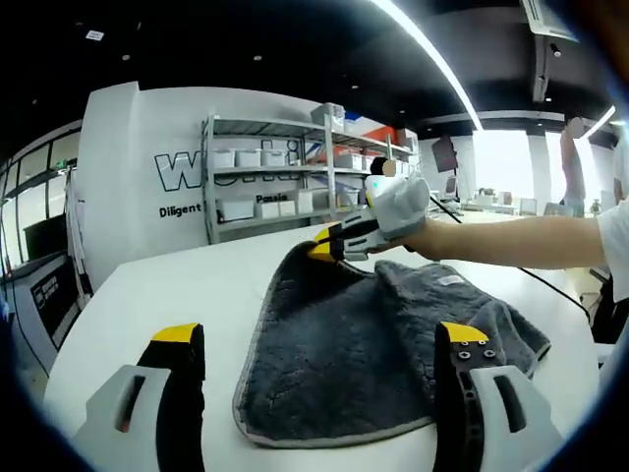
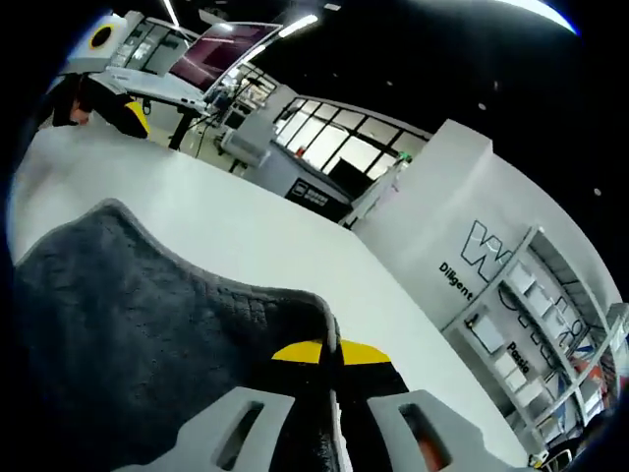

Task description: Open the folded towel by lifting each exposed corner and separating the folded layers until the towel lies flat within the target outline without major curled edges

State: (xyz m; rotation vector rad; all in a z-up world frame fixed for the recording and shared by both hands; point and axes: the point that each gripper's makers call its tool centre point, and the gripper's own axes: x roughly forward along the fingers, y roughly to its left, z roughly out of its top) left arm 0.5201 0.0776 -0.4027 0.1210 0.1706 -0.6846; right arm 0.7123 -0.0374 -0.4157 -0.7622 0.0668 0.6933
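Note:
A dark grey towel (image 1: 344,344) lies partly folded on the white table (image 1: 167,285). My left gripper (image 1: 319,339) hovers open at the towel's near edge, its yellow-tipped jaws wide apart with nothing between them. At the towel's far corner the right gripper (image 1: 326,246), held by a gloved hand, pinches the edge and holds it a little above the table. In the right gripper view the same towel (image 2: 128,324) spreads out to the left, and my right gripper (image 2: 329,351) is shut on its grey hem.
Metal shelves (image 1: 285,177) with white boxes stand behind the table against a white wall with lettering. A person's bare arm (image 1: 511,241) reaches in from the right. Desks and a screen (image 2: 211,59) show beyond the table's far side.

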